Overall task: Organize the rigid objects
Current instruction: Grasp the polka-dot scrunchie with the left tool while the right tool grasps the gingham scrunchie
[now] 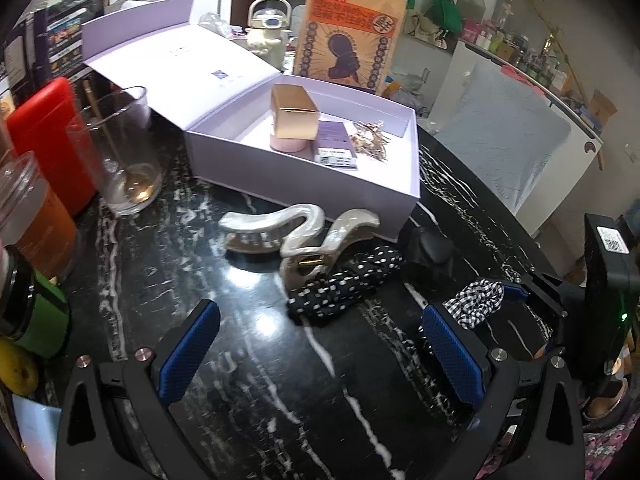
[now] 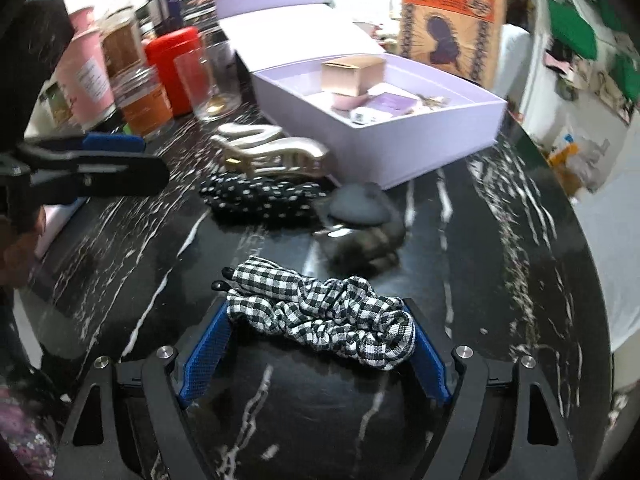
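My right gripper (image 2: 318, 318) is shut on a black-and-white gingham hair clip (image 2: 320, 316), which spans from pad to pad just above the black marble table (image 2: 460, 240). The left wrist view catches that clip (image 1: 480, 300) at the right edge. My left gripper (image 1: 320, 312) hangs open over the table with nothing between its fingers, just short of a polka-dot clip (image 1: 344, 284). A pearly claw clip (image 1: 296, 236) lies beyond it, in front of the open lilac box (image 1: 304, 184). A gold carton (image 1: 294, 112), a purple card and gold hairpins (image 1: 370, 140) sit in the box.
A dark grey rounded object (image 2: 356, 208) and a blurred dark clip (image 2: 360, 244) lie between the gingham clip and the box. A glass (image 1: 124, 152), a red canister (image 1: 48, 136) and jars crowd the left. A brown paper bag (image 1: 348, 36) stands behind. The table edge curves at right.
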A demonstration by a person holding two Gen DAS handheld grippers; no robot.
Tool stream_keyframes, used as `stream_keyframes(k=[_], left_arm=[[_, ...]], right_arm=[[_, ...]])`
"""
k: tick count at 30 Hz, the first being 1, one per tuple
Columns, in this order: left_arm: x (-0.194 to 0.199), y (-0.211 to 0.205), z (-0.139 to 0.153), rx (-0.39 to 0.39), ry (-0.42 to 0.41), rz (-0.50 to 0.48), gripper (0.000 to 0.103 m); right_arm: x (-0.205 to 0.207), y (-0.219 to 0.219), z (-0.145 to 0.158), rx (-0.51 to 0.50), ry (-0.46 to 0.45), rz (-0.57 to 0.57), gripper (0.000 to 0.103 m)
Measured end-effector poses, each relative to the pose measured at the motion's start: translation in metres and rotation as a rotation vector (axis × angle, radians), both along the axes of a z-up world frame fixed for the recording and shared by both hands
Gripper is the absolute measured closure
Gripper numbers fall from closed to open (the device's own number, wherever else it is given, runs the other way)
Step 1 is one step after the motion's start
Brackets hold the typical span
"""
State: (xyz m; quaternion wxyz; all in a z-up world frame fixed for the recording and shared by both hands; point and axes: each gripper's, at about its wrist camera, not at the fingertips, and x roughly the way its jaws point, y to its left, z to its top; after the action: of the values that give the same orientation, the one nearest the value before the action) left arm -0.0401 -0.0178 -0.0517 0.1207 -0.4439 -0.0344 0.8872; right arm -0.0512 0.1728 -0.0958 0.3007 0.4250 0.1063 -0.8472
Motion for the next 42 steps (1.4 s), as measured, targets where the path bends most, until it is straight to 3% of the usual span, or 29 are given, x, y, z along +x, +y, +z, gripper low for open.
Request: stream_keyframes(k=[8, 19, 23, 27, 36, 42], left_arm=[[-0.018, 0.026, -0.018, 0.021, -0.042, -0.024, 0.0], [-0.039, 0.035, -0.034, 0.049, -0.077, 0.044, 0.001], [-0.043, 0.037, -0.036, 0.014, -0.068, 0.058, 0.011], [-0.045, 0.035, -0.038, -0.015, -0.07, 0.07, 0.033], [-0.034, 0.04, -0.04, -0.052, -0.058, 0.03, 0.067], [-0.019, 0.042, -0.04, -0.053, -0.065, -0.017, 0.075]], right_arm=[[-0.004, 0.032, 0.001, -0.022, -0.005, -0.093, 0.02], [-0.011, 0.062, 0.002, -0.056, -0.014, -0.161, 0.02], [-0.011, 0.065, 0.001, -0.064, -0.014, -0.165, 0.02], [-0.012, 0.066, 0.0, -0.072, -0.022, -0.168, 0.02], [-0.011, 0.069, -0.001, -0.081, -0.026, -0.177, 0.02], [-0.011, 0.069, -0.001, -0.079, -0.027, -0.178, 0.02]])
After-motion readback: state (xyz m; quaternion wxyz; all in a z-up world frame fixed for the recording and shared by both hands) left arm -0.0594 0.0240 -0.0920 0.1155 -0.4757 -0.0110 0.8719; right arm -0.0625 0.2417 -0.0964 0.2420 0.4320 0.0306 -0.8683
